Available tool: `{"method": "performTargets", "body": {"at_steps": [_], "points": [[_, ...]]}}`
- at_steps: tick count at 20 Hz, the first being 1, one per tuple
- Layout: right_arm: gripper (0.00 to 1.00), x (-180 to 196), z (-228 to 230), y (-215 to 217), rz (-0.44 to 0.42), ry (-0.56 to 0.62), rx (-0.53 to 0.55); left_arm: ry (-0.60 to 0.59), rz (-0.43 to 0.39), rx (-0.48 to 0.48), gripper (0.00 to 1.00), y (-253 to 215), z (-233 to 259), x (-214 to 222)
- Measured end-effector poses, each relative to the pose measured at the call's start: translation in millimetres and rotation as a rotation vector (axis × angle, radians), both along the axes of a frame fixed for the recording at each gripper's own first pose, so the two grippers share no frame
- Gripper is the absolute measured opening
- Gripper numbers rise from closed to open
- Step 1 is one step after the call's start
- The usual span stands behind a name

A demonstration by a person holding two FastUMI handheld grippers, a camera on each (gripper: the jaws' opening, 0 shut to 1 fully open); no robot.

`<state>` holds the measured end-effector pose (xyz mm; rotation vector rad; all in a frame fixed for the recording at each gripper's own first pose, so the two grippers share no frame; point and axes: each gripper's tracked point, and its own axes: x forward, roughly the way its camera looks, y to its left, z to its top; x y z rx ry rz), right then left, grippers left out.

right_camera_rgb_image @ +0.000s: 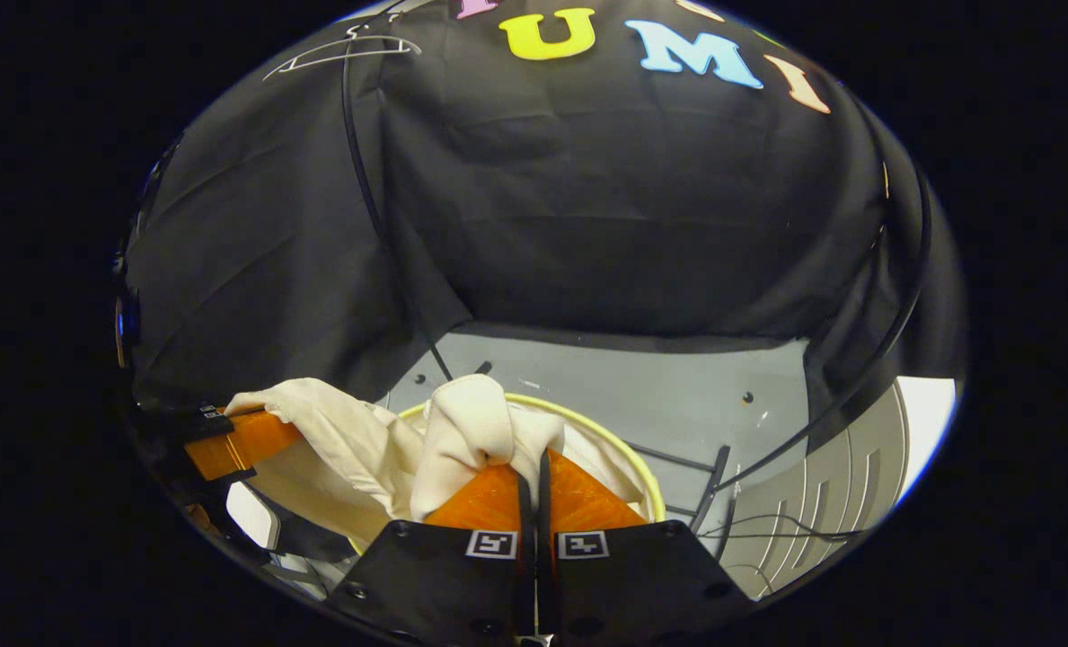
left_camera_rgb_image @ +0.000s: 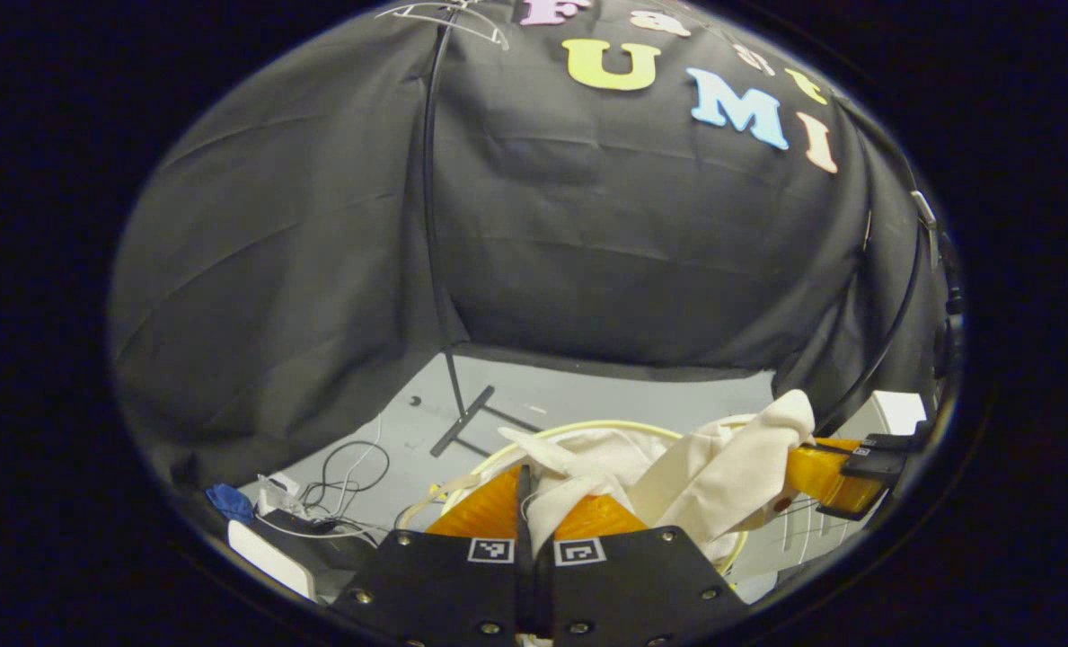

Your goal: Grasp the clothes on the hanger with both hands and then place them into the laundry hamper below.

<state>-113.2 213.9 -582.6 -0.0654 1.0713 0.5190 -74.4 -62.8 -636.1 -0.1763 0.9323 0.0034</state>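
Both grippers hold the cream garment (left_camera_rgb_image: 722, 463) low over the laundry hamper (right_camera_rgb_image: 623, 440), so that letting go would drop it inside. The left gripper (left_camera_rgb_image: 534, 517) and right gripper (right_camera_rgb_image: 534, 490) each have their jaws closed on a fold of cloth bunched just ahead of the tips. The hanger (right_camera_rgb_image: 340, 52) hangs bare far above them.

The cream cloth (left_camera_rgb_image: 677, 472) covers most of the hamper (left_camera_rgb_image: 587, 428) so only part of its rim shows, the cloth hides the tips of the left gripper (left_camera_rgb_image: 526, 503) and the right gripper (right_camera_rgb_image: 534, 490), and the hanger (right_camera_rgb_image: 345, 52) looks tiny.
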Motion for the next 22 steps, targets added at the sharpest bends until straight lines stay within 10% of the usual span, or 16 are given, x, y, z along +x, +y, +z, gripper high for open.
{"method": "performTargets", "body": {"at_steps": [9, 14, 15, 22], "points": [[0.12, -22, -59, -11, 0.019, 0.103, -0.105, 0.125, 0.007, 0.000, 0.02, -15, -38, -12], [0.79, -4, -43, -11, 0.018, 0.015, -0.087, 0.056, 0.036, 0.023, 0.97, -1, -29, -7], [0.93, -1, -39, -10, 0.015, -0.001, -0.085, 0.044, 0.046, 0.023, 0.98, -1, -25, -5], [0.97, 26, 28, -4, -0.038, -0.108, -0.010, -0.076, 0.052, 0.048, 0.99, 10, 43, 23]]}}
